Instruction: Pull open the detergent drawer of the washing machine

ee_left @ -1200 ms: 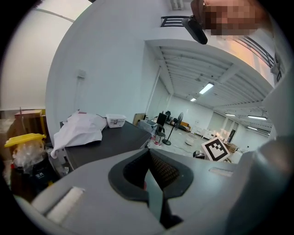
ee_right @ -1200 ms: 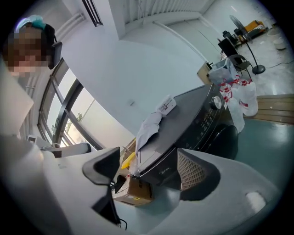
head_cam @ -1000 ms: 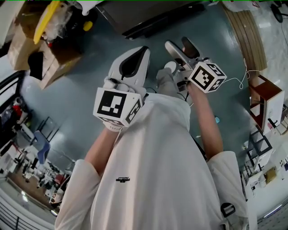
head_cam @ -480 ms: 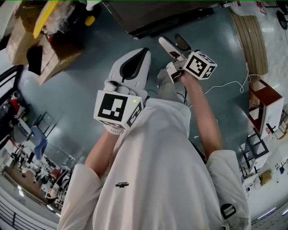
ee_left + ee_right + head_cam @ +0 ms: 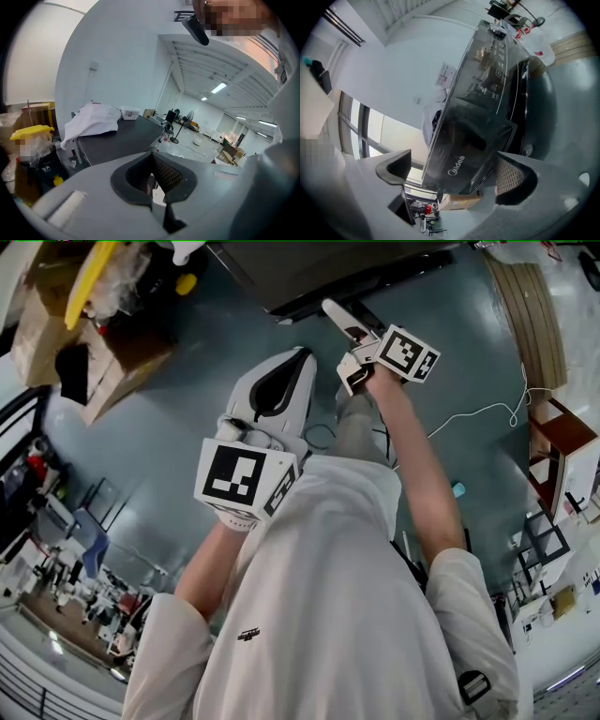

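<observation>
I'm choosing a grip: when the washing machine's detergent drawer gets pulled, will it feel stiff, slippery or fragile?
The drawer front looks glossy and dark, so pads may slip on it. It seems a rigid panel set flush in the washing machine, so it probably slides straight out rather than flexing.

We see a glossy black washing machine (image 5: 478,117), a blue-grey floor (image 5: 169,427), our white shirt (image 5: 328,596), and a marker cube (image 5: 246,479) patterned in black-and-white squares.
</observation>
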`<state>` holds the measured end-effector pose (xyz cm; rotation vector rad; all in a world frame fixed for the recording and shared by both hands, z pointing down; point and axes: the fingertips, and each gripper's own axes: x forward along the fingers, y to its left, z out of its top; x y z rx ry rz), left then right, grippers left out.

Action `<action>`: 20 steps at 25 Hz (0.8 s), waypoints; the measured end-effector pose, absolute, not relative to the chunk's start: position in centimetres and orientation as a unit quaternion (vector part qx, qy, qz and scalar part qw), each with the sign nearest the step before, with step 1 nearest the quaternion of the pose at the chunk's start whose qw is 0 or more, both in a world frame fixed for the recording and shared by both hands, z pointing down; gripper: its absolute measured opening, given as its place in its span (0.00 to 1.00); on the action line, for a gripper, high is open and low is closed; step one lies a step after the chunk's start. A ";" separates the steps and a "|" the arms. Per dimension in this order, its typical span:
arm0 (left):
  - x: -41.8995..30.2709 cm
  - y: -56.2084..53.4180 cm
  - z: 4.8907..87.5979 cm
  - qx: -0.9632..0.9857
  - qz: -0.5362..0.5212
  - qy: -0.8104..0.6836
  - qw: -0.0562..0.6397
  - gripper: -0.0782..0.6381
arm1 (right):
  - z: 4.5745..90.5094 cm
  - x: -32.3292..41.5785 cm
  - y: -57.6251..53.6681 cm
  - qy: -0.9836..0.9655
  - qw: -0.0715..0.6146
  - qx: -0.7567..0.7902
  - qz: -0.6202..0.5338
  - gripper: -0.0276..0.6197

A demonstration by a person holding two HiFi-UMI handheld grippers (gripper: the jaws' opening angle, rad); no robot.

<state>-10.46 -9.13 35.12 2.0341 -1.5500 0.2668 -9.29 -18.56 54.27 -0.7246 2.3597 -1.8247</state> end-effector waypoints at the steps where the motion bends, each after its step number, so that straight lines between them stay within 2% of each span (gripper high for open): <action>1: -10.6 -9.1 35.3 0.759 0.102 -0.577 0.283 0.13 | 54.6 -9.5 -18.7 0.764 0.040 -0.236 -0.599 0.87; 13: -11.8 -9.2 36.5 0.763 0.117 -0.563 0.295 0.13 | 56.3 -12.0 -20.7 0.737 0.076 -0.231 -0.630 0.89; 14: -11.9 -9.2 36.5 0.765 0.118 -0.560 0.295 0.13 | 56.4 -12.0 -21.0 0.731 0.081 -0.234 -0.635 0.84; 20: -11.7 -9.4 36.5 0.774 0.124 -0.550 0.289 0.13 | 56.2 -11.9 -21.0 0.717 0.091 -0.246 -0.645 0.80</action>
